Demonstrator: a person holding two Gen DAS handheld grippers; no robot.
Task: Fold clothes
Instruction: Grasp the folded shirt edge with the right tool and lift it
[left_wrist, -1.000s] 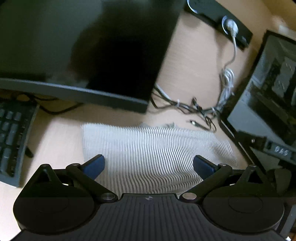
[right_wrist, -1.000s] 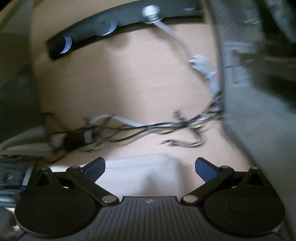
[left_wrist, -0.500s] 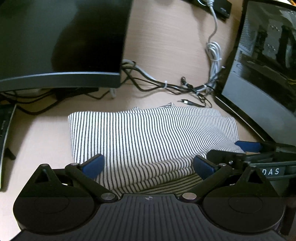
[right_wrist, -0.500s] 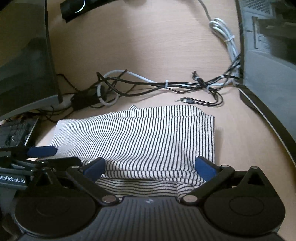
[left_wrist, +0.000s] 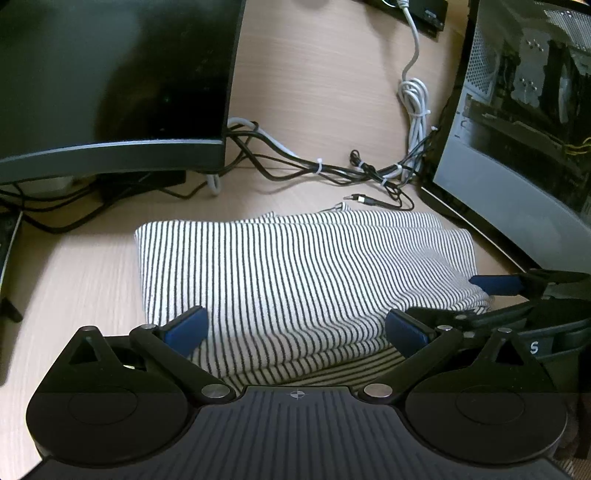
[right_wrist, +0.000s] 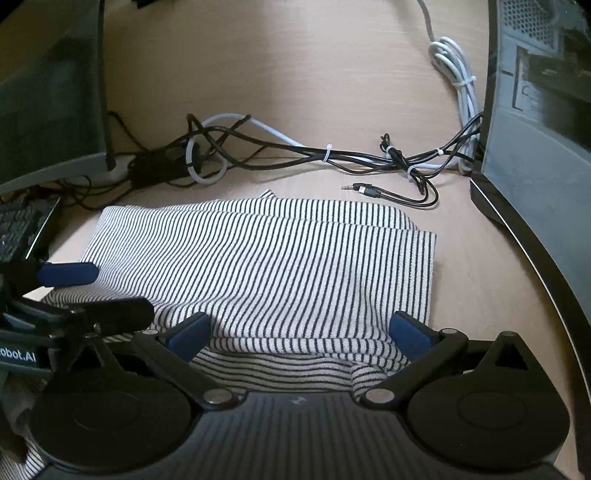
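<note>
A pale wooden desk (left_wrist: 317, 74) fills both views, crowded at its edges with computer gear. At the far left a dark monitor (left_wrist: 110, 74) stands on the desk, with the corner of a keyboard (right_wrist: 18, 229) just beside it. A tangle of black and white cables (left_wrist: 317, 166) runs from the monitor's foot across to the right, ending near a loose audio plug (right_wrist: 360, 189). In the middle lies the striped garment (left_wrist: 295, 273), white with thin dark stripes, folded into a flat rectangle of several layers, its far edge close to the cables but apart from them.

The left gripper (left_wrist: 295, 326) hangs over the garment's near edge, its blue-tipped fingers spread wide with nothing between them but the cloth below. The right gripper (right_wrist: 299, 328) sits likewise at the garment's near right part, fingers wide apart, gripping nothing. Each gripper shows at the edge of the other's view. At the far right stands a computer case (left_wrist: 524, 129) with a clear side panel.
</note>
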